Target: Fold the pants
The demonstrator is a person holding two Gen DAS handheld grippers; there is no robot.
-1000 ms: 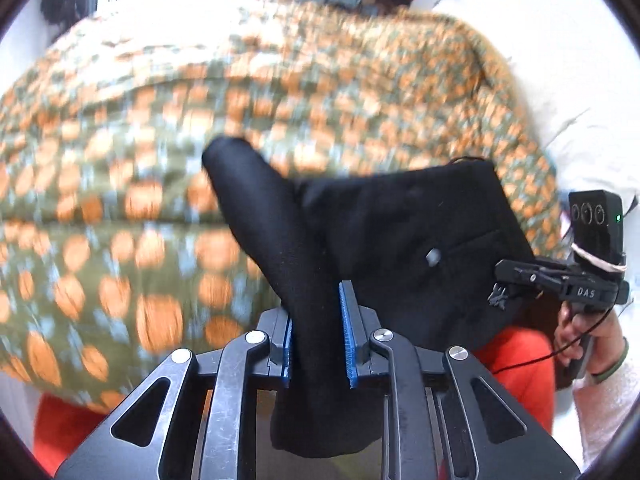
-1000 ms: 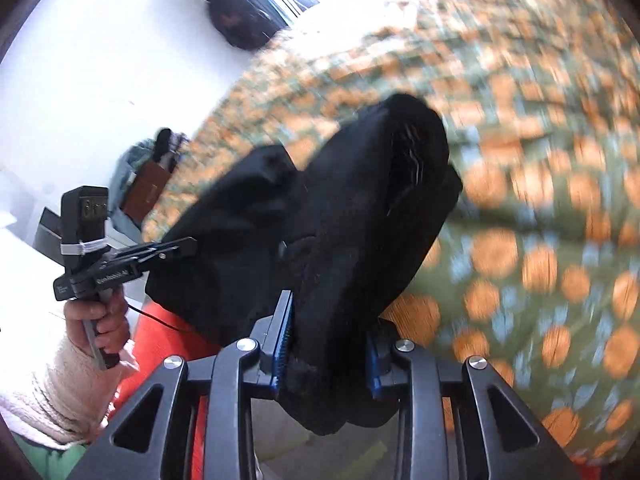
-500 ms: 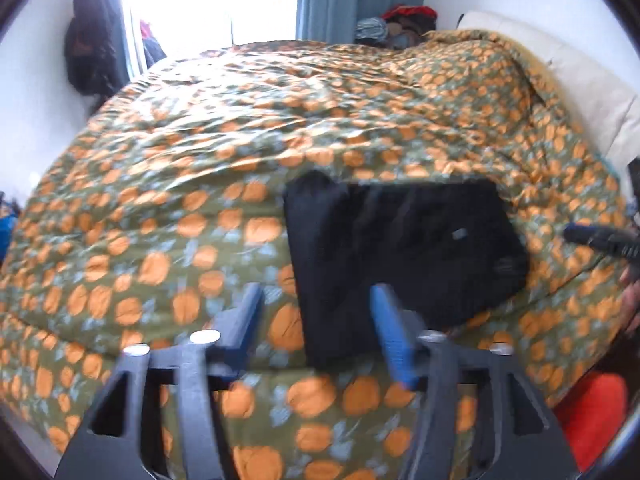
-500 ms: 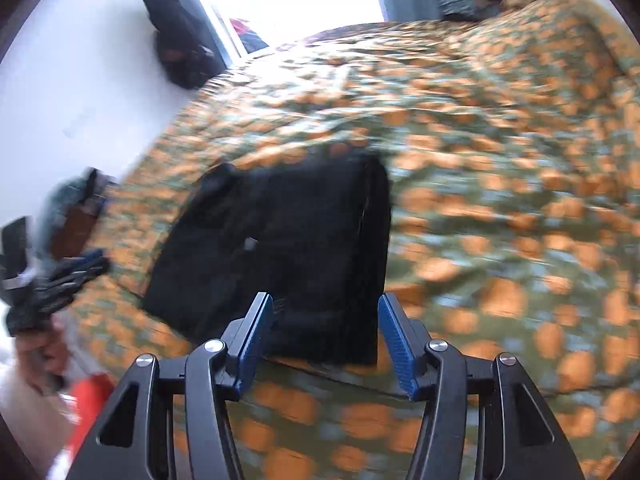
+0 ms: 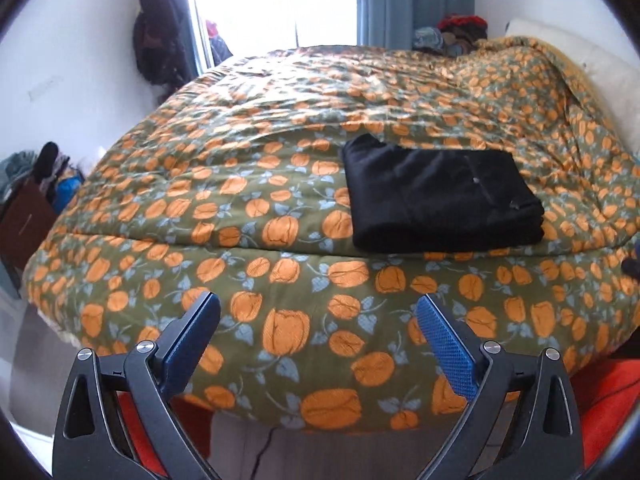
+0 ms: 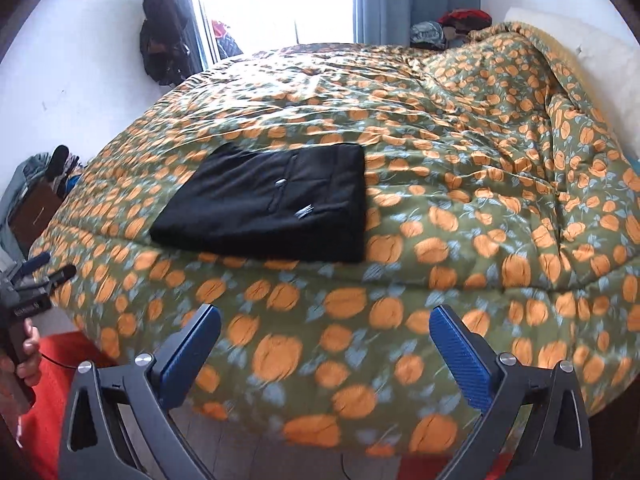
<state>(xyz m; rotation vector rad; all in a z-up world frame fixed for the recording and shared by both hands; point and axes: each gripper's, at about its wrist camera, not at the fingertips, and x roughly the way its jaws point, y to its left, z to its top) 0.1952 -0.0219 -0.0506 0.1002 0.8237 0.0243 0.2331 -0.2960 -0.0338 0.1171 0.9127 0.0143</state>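
Observation:
The black pants [image 5: 436,196] lie folded into a flat rectangle on the pumpkin-print duvet [image 5: 248,184], near the bed's front edge. They also show in the right wrist view [image 6: 268,204]. My left gripper [image 5: 318,320] is open and empty, pulled back off the bed's front edge, well short of the pants. My right gripper [image 6: 326,330] is open and empty too, back from the bed edge. The left gripper also shows at the left edge of the right wrist view [image 6: 40,276], held in a hand.
The duvet is bunched up at the back right [image 6: 560,92] next to a white pillow [image 6: 600,52]. A window with blue curtains [image 5: 400,0] stands behind the bed. Dark clothes hang on the left wall [image 5: 156,40]. Bags and clutter sit at the left [image 5: 32,184].
Both grippers let go of the pants, opened wide and drew back from the bed. The pants now lie flat and folded on the duvet.

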